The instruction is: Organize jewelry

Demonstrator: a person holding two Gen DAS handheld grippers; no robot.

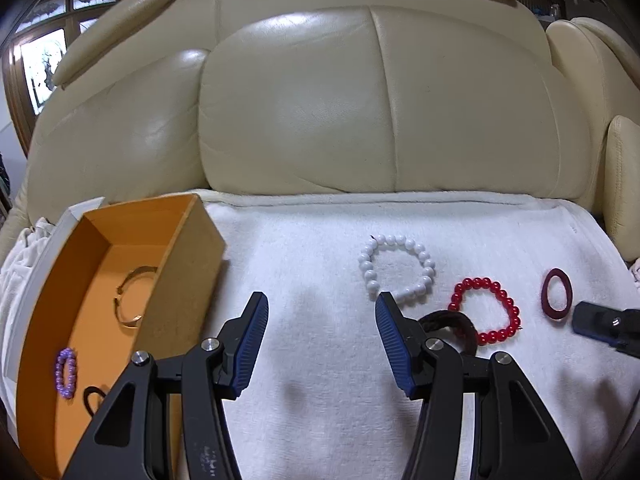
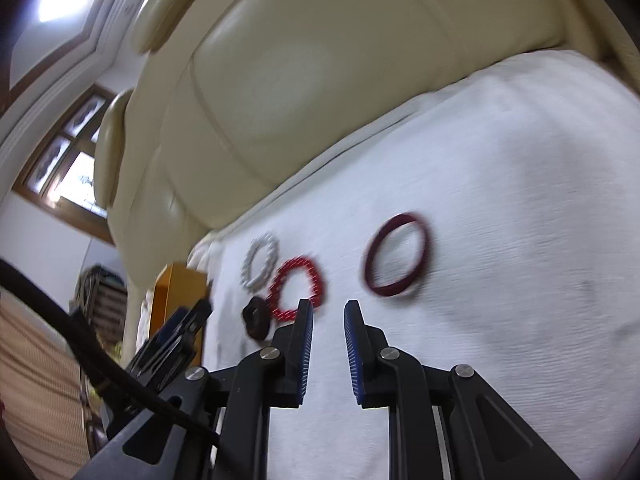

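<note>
Lay flat on the white towel (image 1: 320, 360): dark red bangle (image 2: 397, 255), long axis running away from the right gripper (image 2: 328, 306), spread with nothing between; left gripper (image 1: 320, 300) spread wide.

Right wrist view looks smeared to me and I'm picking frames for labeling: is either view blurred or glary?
Right wrist view: motion blur streaks the dark red bangle and red bead bracelet. Left wrist view: sharp, with mild glare on the sofa back.

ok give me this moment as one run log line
left gripper open | right gripper open | box holds three pieces | four on towel
</note>
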